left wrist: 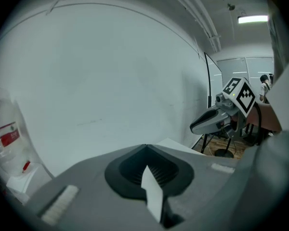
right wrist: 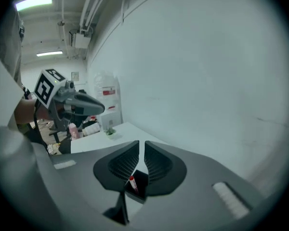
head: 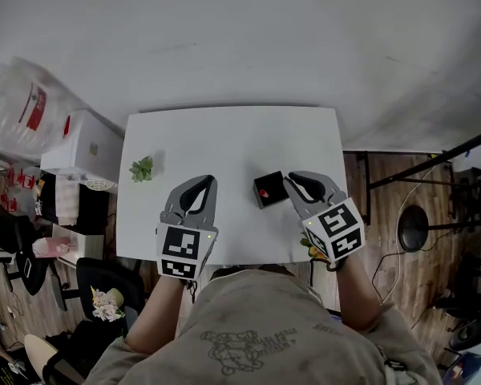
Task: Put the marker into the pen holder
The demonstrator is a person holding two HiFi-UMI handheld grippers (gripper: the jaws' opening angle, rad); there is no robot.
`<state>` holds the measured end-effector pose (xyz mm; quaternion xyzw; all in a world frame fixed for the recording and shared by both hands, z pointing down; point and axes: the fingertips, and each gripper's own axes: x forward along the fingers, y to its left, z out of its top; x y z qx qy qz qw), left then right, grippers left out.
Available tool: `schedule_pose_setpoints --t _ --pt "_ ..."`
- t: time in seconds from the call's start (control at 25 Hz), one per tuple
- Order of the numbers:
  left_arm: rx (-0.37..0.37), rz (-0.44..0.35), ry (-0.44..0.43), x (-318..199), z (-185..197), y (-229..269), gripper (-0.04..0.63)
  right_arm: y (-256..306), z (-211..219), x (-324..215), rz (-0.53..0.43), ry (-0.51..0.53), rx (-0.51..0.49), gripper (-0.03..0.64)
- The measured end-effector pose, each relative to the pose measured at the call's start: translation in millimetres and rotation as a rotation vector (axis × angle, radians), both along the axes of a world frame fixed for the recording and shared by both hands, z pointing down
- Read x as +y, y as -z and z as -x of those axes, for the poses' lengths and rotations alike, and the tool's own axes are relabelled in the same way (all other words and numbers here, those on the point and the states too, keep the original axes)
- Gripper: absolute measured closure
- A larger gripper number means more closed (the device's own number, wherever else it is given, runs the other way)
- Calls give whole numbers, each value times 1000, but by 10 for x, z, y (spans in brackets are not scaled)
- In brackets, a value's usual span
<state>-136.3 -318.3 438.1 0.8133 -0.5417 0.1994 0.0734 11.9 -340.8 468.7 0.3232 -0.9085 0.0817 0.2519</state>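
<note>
White surface seen from above, set against a pale wall. Black square pen holder stands right of centre on it, well apart from a small green plant near the left edge. Marker sits inside the pen holder, only its red end showing. Right tool lies low over the surface with its tips just beside the holder's right side; whether they touch it cannot be told. Right gripper view: the 2 jaws drawn close, a thin slit between the ribbed pads, clenched on nothing; holder and red marker end show below through the slit. Left tool rests left of the holder, clear of it, pointing toward the wall. Left gripper view: jaw tips meet, clenched and empty, a sliver of white surface visible beneath. Each tool carries 1 cube with square markers at the hand end. White box stands off the surface's left side.
</note>
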Motion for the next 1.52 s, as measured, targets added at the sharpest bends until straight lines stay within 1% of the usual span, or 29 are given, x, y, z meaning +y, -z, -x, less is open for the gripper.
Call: schedule_pose_setpoints --t 0.16,0.32,0.44,0.56,0.64,0.72,0.88,1.12,1.2,1.36,1.52 --pt "7 -60 -11 -39 -24 275 595 548 -96 21 -104 -61 -123 572" --pt "6 -122 -27 -89 -54 525 595 981 -223 63 -184 -108 -236 586" --pt "12 -152 -35 -107 -71 678 595 1236 -311 113 -249 -139 -286 588" --pt "33 -171 -40 -66 -89 812 595 1434 -384 197 -286 -162 -343 588" --pt "36 -177 -46 -32 -94 848 595 1558 -426 272 -295 -169 -397 589" --pt "42 -184 -50 4 -113 875 595 1647 -473 343 -305 -178 -429 589" --pt "57 -189 -57 62 -174 905 595 1650 -588 411 -311 -203 -420 589" --pt "54 -182 -62 116 -189 853 595 1564 -639 432 -299 -218 -394 589" --pt "69 -176 -60 120 -196 851 595 1564 -621 436 -297 -209 -392 589" --pt "124 -162 -50 124 -178 853 595 1565 -585 448 -296 -195 -379 589" --pt "115 -172 -53 123 -186 890 595 1599 -608 453 -304 -202 -378 589"
